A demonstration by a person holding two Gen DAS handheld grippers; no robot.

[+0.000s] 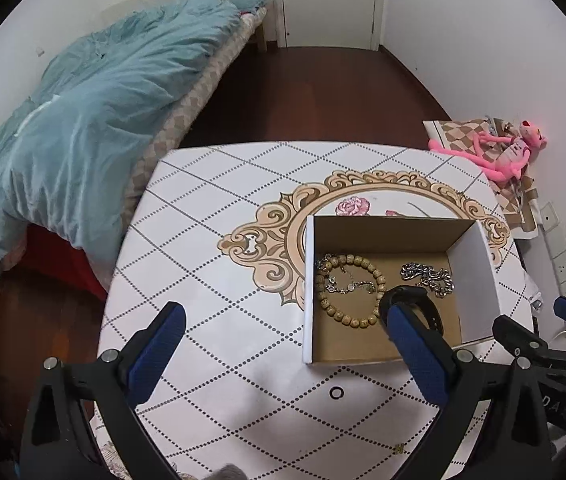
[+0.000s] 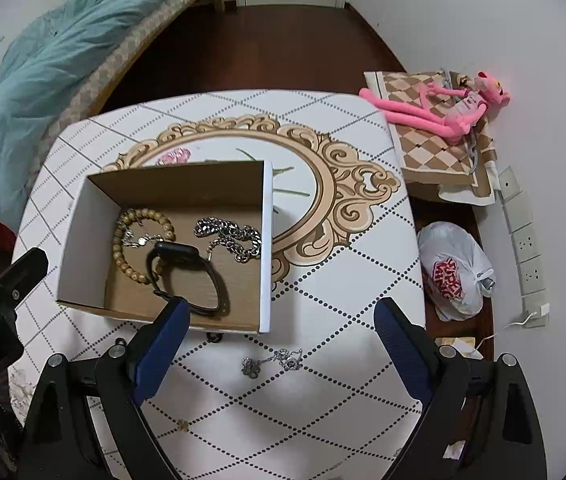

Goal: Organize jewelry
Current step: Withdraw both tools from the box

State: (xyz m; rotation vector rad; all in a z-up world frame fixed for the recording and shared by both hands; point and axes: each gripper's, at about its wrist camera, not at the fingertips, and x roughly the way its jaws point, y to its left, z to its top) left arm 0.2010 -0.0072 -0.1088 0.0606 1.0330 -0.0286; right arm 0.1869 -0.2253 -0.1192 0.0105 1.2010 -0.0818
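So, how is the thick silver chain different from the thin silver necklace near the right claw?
The thick silver chain lies inside the cardboard box; the thin silver necklace lies outside it, on the table in front of the box. The chain has heavy, wide links, while the necklace is fine, with small pendant-like pieces. Both are silver, lie in loose heaps, and neither is held by a claw.

White desk [image 2: 343, 264] with dotted diamond grid and an ornate tan oval frame printed at centre. Directly on it: open cardboard box [image 2: 267, 240], overlapping the frame; thin silver chain [image 2: 273, 361] lying loose just in front of the box; small dark ring [image 1: 336, 392] near the box's front edge.
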